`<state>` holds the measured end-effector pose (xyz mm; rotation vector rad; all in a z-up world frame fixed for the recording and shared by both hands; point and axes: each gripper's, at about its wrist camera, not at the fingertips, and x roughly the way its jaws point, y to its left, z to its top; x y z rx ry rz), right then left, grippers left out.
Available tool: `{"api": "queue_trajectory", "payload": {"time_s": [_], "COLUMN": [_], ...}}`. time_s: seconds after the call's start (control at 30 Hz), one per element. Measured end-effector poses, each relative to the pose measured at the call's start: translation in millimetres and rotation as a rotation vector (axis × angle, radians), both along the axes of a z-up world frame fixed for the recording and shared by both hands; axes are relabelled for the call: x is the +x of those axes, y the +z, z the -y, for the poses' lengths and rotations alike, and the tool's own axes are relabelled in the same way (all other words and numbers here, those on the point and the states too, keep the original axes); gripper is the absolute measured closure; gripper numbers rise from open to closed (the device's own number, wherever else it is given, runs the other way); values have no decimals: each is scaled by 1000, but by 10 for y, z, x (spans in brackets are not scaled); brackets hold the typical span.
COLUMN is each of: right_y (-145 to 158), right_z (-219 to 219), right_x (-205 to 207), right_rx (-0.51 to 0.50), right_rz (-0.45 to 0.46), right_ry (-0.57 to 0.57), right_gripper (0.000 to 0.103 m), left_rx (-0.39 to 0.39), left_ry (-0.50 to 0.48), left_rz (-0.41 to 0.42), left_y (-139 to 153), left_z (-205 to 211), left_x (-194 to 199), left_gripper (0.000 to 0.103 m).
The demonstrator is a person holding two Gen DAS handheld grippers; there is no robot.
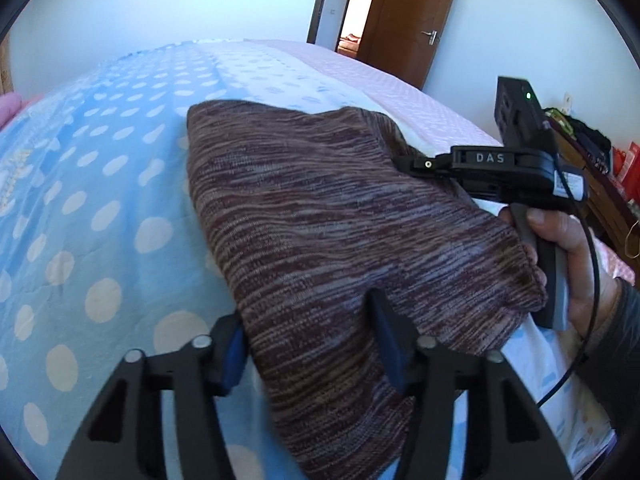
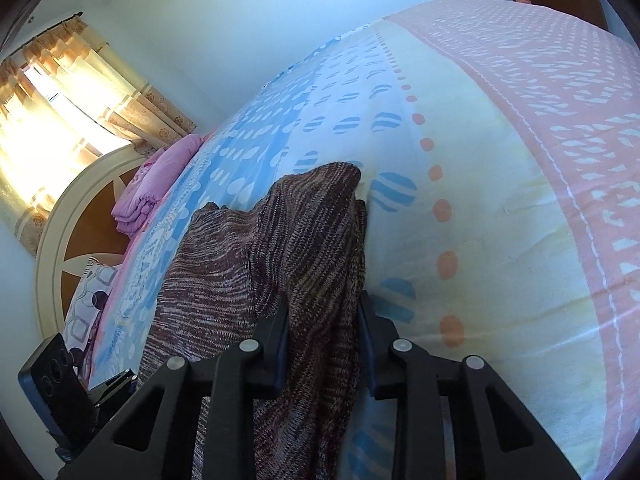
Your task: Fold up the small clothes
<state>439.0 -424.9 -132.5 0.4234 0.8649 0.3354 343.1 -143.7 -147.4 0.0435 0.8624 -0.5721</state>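
A brown and grey knitted garment (image 1: 312, 208) lies folded on the bed, stretching from near my left gripper toward the far side. My left gripper (image 1: 310, 344) straddles its near corner. One blue pad (image 1: 234, 354) sits at the cloth's left edge and the other finger rests on top of the knit, with a wide gap between them. In the right wrist view, my right gripper (image 2: 324, 340) is shut on a bunched fold of the garment (image 2: 208, 288), which rises between its pads. From the left wrist view the right gripper (image 1: 416, 165) bites the garment's right edge, and a hand (image 1: 576, 252) holds its grip.
The bed sheet (image 1: 100, 208) is blue with pale dots, and a pink band (image 2: 560, 120) runs along its side. Folded pink bedding (image 2: 152, 192) and a pillow (image 2: 88, 304) lie by the round headboard (image 2: 52, 248). A brown door (image 1: 412, 20) and a cluttered cabinet (image 1: 600, 168) stand beyond the bed.
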Motion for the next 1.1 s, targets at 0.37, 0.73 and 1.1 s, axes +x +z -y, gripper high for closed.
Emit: {"api": "queue_trajectory", "payload": {"time_s": [0.37, 0.73, 1.1], "right_y": [328, 591, 594], "right_z": [-147, -632, -1234], "right_x": [-325, -678, -808], "right_rx": [-10, 5, 22], "right_rz": [67, 98, 100], "right_ry": [-19, 62, 149], "right_gripper": [91, 93, 93], "left_rx": [79, 125, 135], "left_ry": [20, 46, 107], "left_rz": [14, 53, 65], "left_y": [244, 410, 501], "left_z": [1, -298, -838], "left_x": [-209, -510, -821], "left_gripper": [73, 74, 75]}}
